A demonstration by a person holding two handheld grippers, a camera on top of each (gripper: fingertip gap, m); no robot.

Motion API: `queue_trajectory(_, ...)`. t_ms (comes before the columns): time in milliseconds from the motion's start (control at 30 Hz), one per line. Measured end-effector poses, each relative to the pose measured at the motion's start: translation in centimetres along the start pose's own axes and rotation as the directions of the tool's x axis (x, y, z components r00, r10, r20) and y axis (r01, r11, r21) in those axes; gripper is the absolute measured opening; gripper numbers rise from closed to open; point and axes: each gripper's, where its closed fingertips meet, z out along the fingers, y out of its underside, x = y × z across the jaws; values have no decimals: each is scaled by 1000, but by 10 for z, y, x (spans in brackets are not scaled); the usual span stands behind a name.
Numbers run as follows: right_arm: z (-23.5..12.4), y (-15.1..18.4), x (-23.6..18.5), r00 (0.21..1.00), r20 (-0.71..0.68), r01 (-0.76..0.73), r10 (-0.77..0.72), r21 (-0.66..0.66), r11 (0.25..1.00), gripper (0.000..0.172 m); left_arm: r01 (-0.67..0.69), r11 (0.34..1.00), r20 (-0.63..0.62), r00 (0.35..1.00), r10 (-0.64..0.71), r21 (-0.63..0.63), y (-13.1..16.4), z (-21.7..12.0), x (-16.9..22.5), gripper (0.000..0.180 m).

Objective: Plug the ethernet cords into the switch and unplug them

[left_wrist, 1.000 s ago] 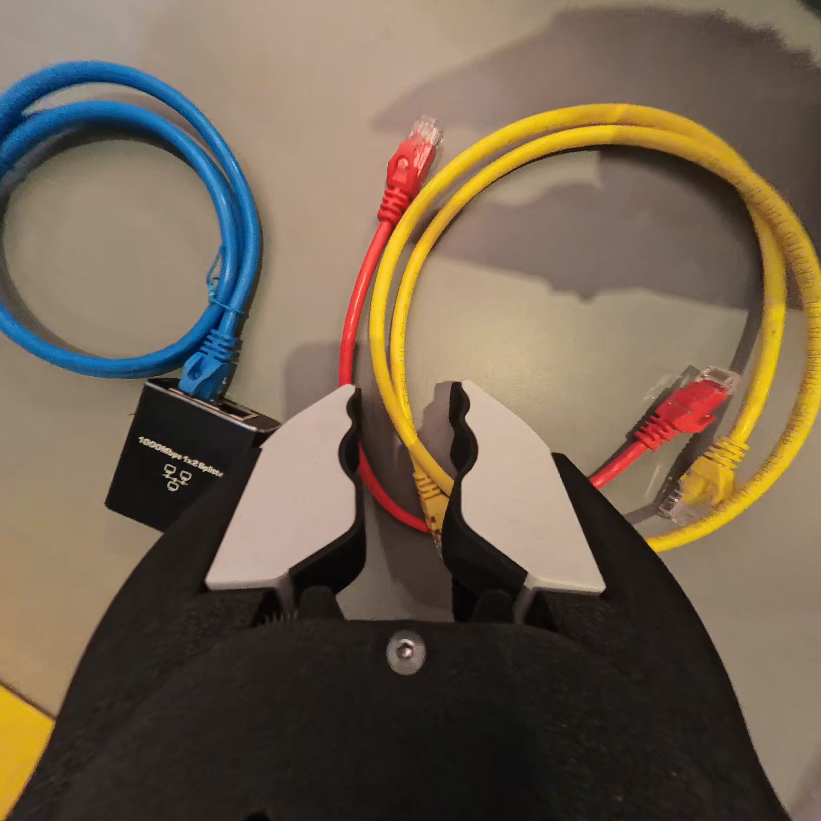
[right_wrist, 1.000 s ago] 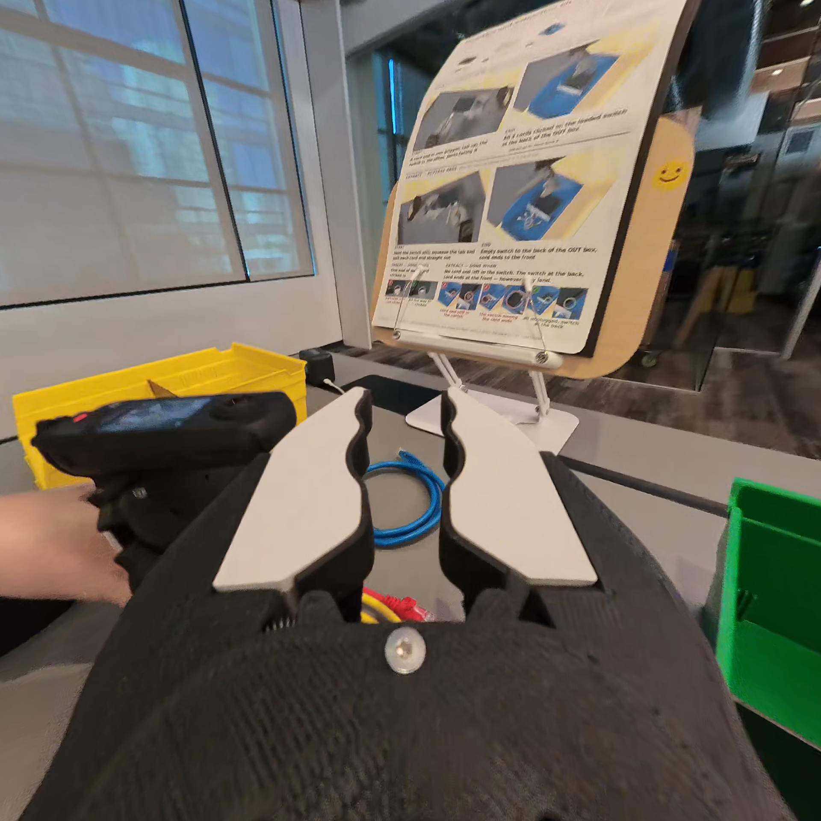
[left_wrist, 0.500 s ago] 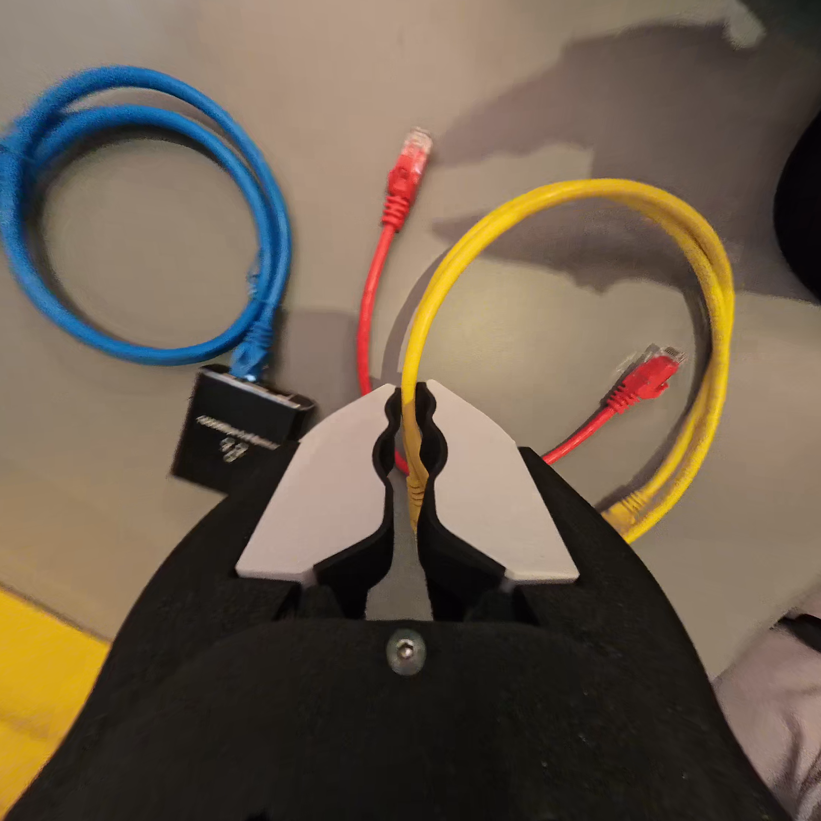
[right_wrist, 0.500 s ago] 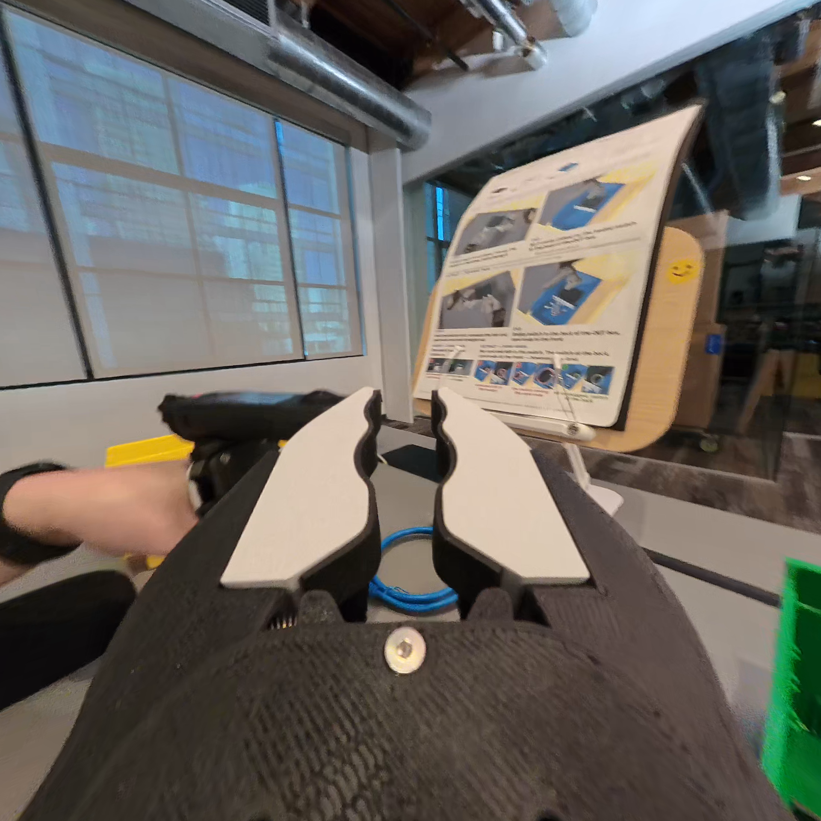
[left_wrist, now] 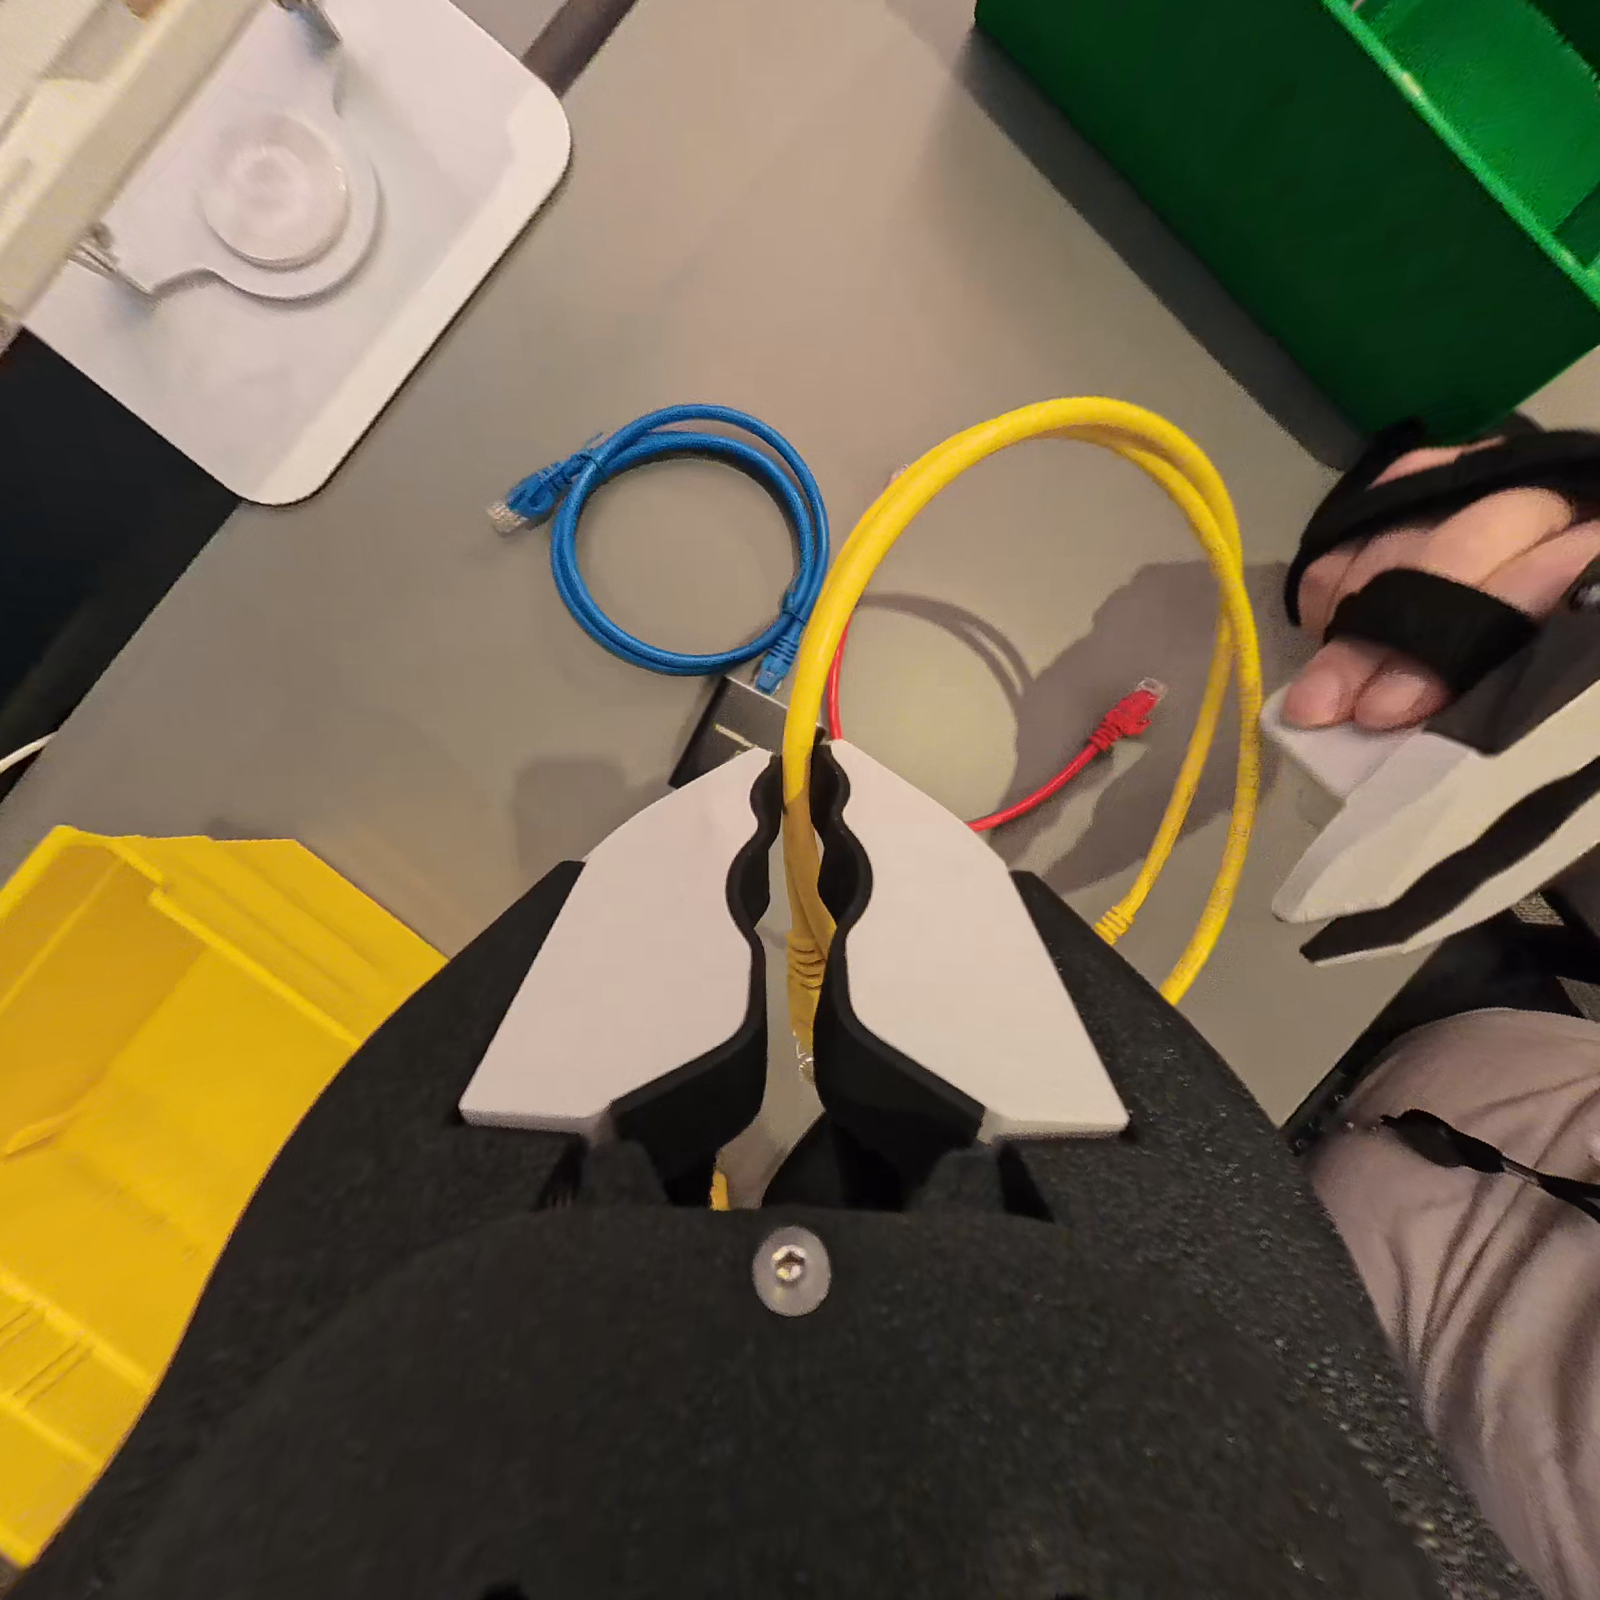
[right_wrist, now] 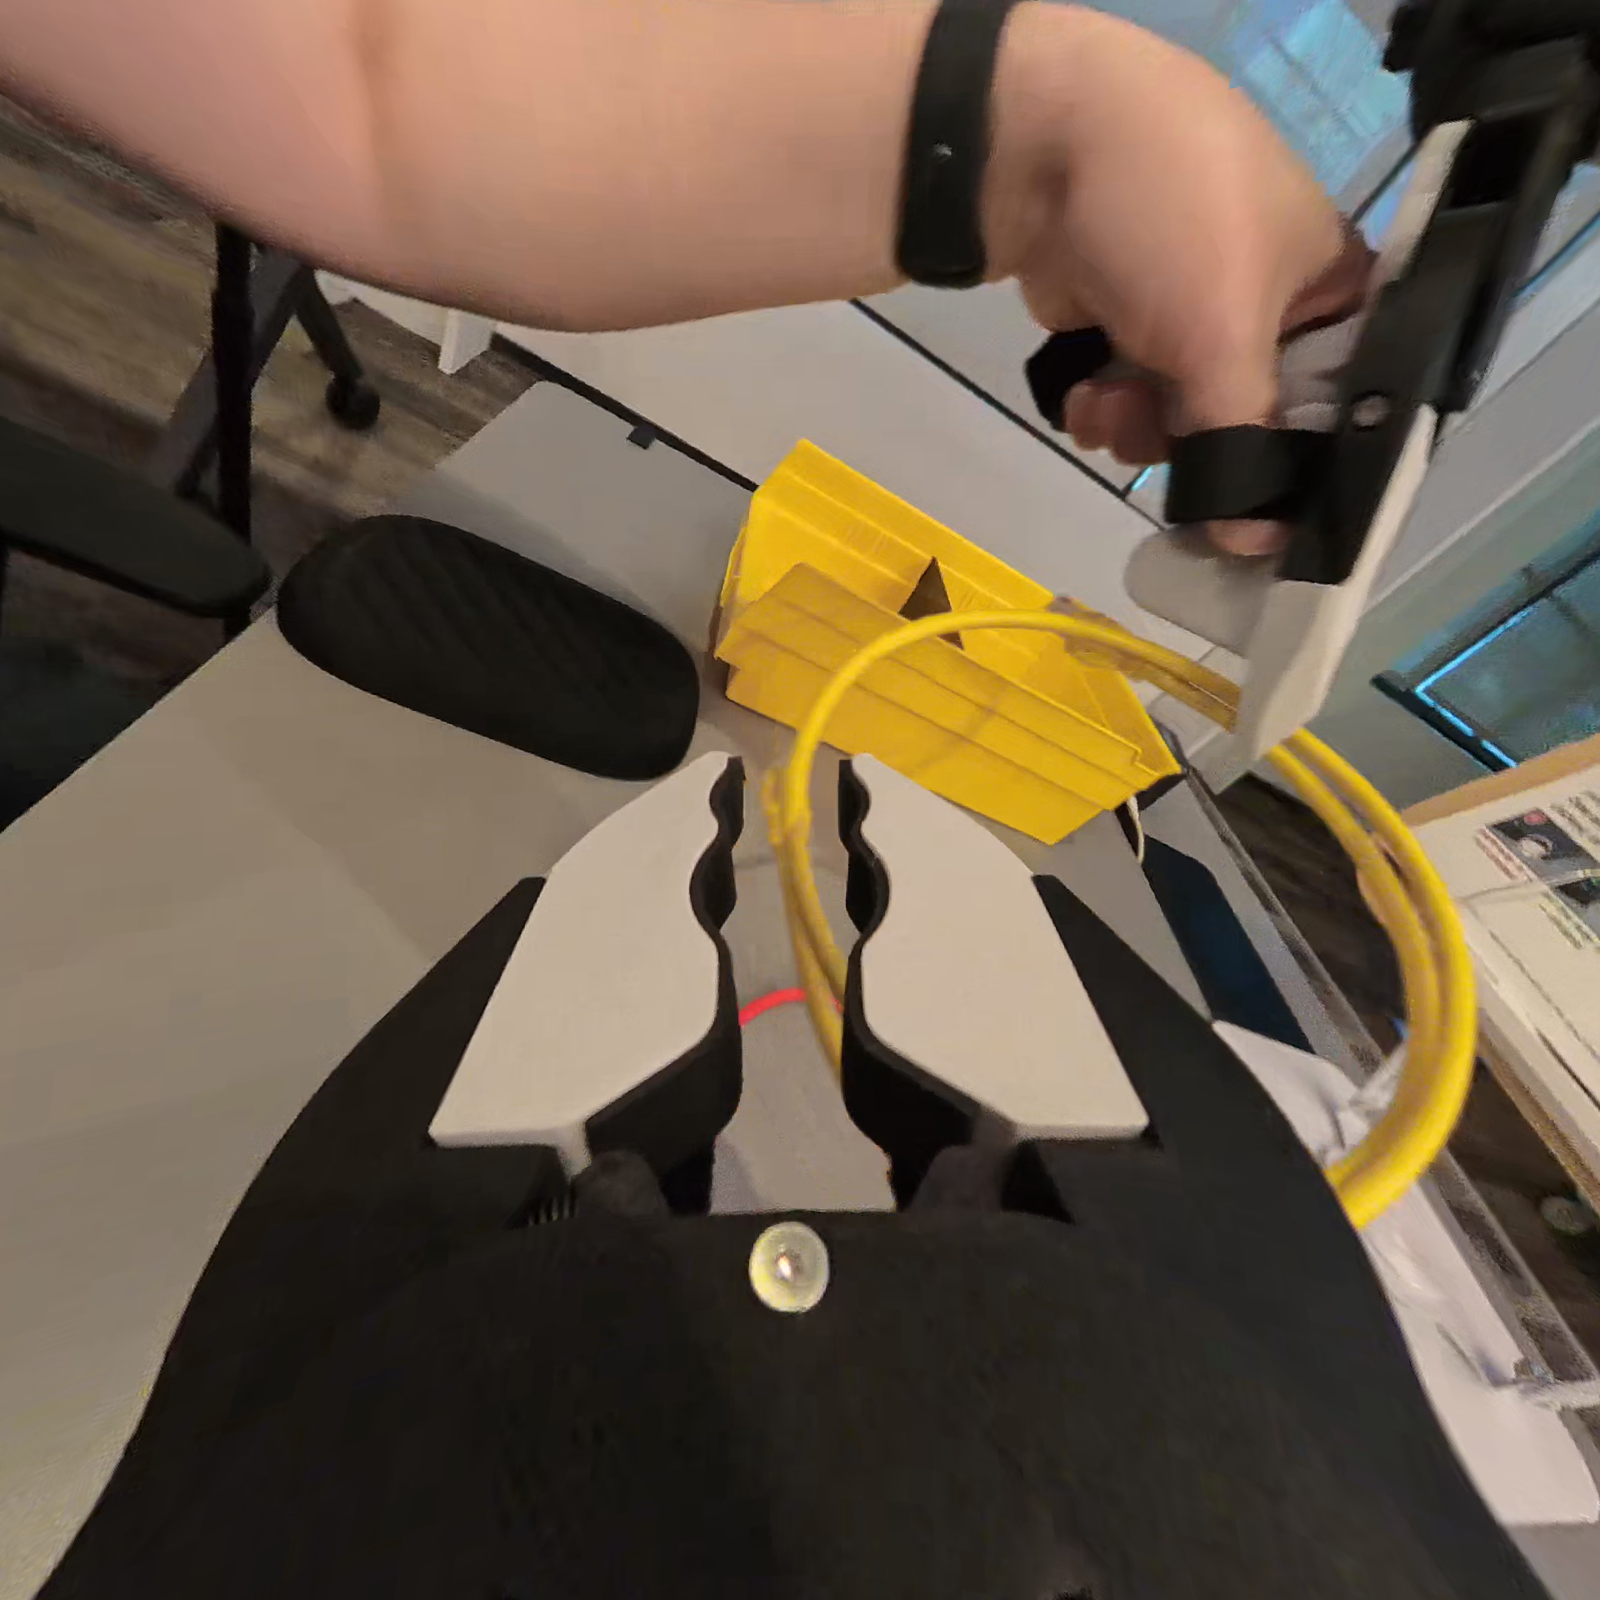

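Note:
My left gripper is shut on the yellow ethernet cable just ahead of its plug and holds the loop up off the grey table. The black switch lies below the fingertips, with the blue cable plugged into it. The red cable lies loose on the table. My right gripper is open. The hanging yellow loop passes between its fingers, and neither pad presses on it. The right gripper also shows at the right of the left wrist view. The left gripper shows at the upper right of the right wrist view.
A yellow bin stands at the near left and a green bin at the far right. The white base of a document stand is at the far left. A black chair armrest lies beyond the table edge. Across from one pair of fingers to the other is roughly 15 cm. It is some 15 cm from my left tips to the black switch.
My left gripper closed on the yellow cable and lifted it well above the table. My right gripper narrowed slightly and swung down from facing the stand to the hanging loop.

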Motion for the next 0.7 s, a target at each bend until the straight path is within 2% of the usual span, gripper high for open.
queue_trajectory(167, -5, -44, -18, 996, 13, 87, -91, 187, 979, 10, 37, 999, -41, 998, -37, 7, -9, -23, -12, 6)
queue_trajectory(300, 6, -23, -22, 985, 6, 174, -175, 65, 983, 10, 70, 997, -111, 992, -66, 29, -17, -38, -12, 6)
queue_trajectory(433, 13, 0, -19, 996, 44, 82, -83, 18, 996, 6, 98, 993, -196, 977, -83, 68, -27, -52, -7, 6)
queue_trajectory(533, 11, 7, 3, 997, -70, 22, -20, 24, 999, 18, 105, 990, -296, 952, -74, 92, -33, -60, 6, 6)
queue_trajectory(700, 1, -13, 25, 978, -187, -60, 96, 189, 980, 39, 122, 979, -436, 899, -40, 161, -48, -73, 28, 6)
